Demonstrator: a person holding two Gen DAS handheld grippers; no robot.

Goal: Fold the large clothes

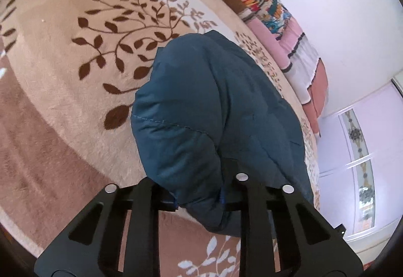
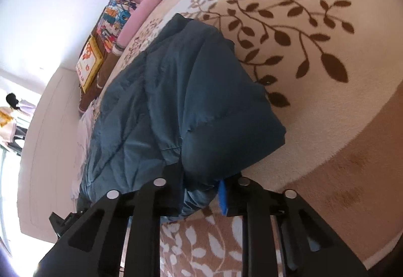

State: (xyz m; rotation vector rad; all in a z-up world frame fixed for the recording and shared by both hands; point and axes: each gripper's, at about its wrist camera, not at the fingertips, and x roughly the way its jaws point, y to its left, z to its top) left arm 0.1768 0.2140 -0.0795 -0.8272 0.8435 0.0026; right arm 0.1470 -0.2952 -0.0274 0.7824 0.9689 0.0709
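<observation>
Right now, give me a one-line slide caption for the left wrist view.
Left gripper clamped on the near edge of a blue padded jacket on a leaf-patterned blanket.

The left gripper (image 1: 199, 197) is closed on a puffy dark-teal quilted jacket (image 1: 211, 113) above a beige carpet with brown leaves (image 1: 75, 70).

You get soft, even daylight in both views. In the right wrist view it pours from a bright opening (image 2: 7, 176) at the far left edge, blown out to white. The wall (image 1: 314, 0) above the blue jacket (image 1: 206, 106) glares pale, nearly featureless. The jacket throws only a faint shadow onto the carpet (image 1: 63, 101) beside it. Both pictures bow strongly toward a black circular rim. Carpet pile nearest the jacket looks sharp; the far pattern smears slightly, and the black frame below it is soft.
</observation>
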